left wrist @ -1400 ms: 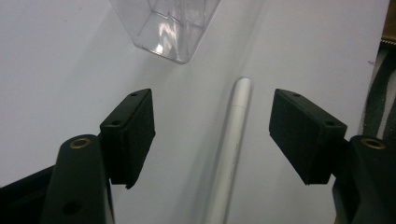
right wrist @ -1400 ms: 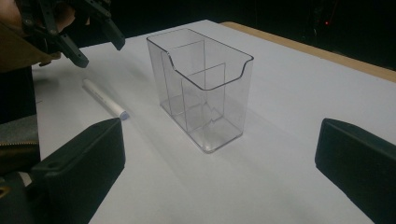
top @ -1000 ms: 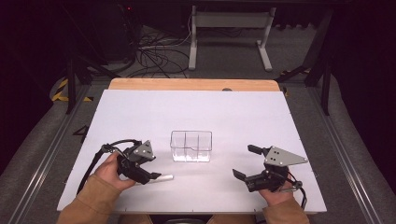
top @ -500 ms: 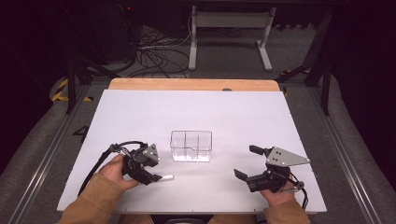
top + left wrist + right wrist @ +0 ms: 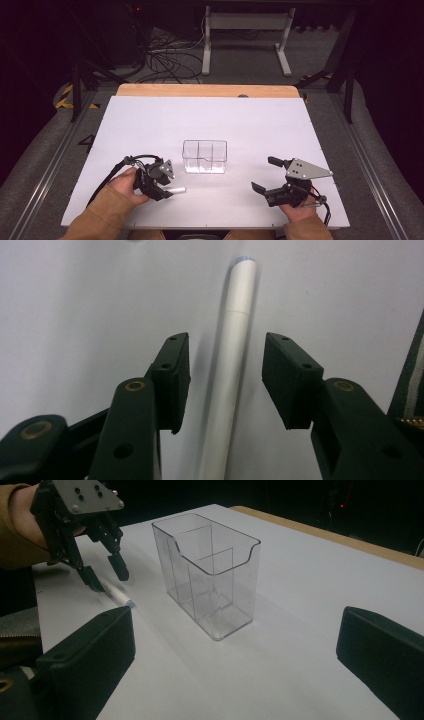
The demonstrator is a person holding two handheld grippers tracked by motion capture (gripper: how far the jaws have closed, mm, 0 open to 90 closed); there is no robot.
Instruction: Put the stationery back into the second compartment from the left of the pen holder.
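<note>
The left gripper [image 5: 167,191] is bearing down on a slim white cylindrical pen with a pale blue end [image 5: 231,370], which is lying flat on the white table top [image 5: 150,125] just in front of and to the left of a clear plastic organiser box with inner dividers [image 5: 204,156]. Compared with the high view a second ago, the person's left hand [image 5: 129,184] is sitting a touch closer to the pen and the jaws have just been narrowing around it; in the left gripper view the black pads [image 5: 175,377] are standing on either side of the barrel with a sliver of table showing on each side, so they are straddling the pen without pressing on it yet. The right gripper [image 5: 264,174] is resting wide open and holding nothing to the right of the box, in the same spot as in the earlier frames. The box is standing upright and empty near the middle of the table, and the pen is apart from it. To my eye the pick-up is just getting under way: the closing is aligned along the barrel, and what is remaining is the squeeze, the lift, and most likely a drop into one of the box's compartments.
</note>
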